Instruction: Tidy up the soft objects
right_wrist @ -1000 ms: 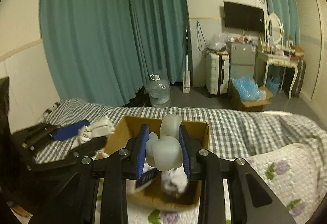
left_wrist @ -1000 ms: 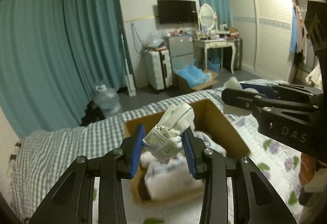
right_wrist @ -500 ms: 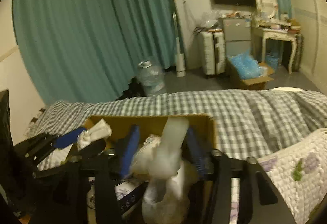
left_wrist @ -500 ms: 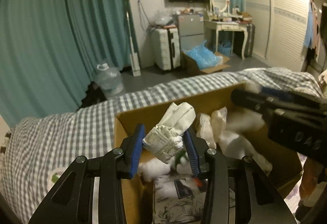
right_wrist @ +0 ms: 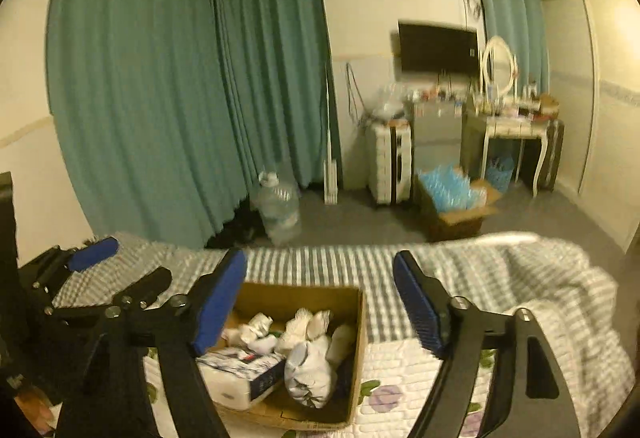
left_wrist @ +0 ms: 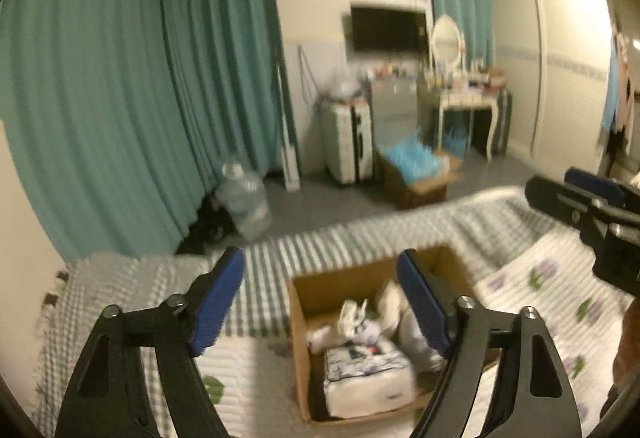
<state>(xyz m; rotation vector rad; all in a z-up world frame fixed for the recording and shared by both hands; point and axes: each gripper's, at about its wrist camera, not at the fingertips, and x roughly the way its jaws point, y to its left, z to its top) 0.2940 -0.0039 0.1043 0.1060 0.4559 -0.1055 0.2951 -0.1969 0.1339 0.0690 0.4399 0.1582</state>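
Observation:
An open cardboard box [left_wrist: 298,302] [right_wrist: 357,354] sits on the bed. Inside lie several white soft things: a rolled sock [left_wrist: 352,314], a pale plush toy [right_wrist: 310,366] and a flat white packet [left_wrist: 366,370] [right_wrist: 236,372]. My left gripper [left_wrist: 320,298] is open and empty, raised above and behind the box; it also shows at the left of the right wrist view [right_wrist: 92,262]. My right gripper [right_wrist: 320,302] is open and empty above the box; its fingers show at the right edge of the left wrist view [left_wrist: 580,194].
The bed has a grey checked blanket [right_wrist: 480,270] and a white quilt with purple flowers [left_wrist: 560,298]. Beyond the bed are teal curtains [right_wrist: 160,78], a water jug [right_wrist: 280,206], a suitcase [right_wrist: 390,162], a floor box of blue items [right_wrist: 456,202] and a dressing table [right_wrist: 516,130].
Both grippers opened and let go: the rolled sock and the pale plush toy now lie in the box. Both grippers then rose up and back from the box.

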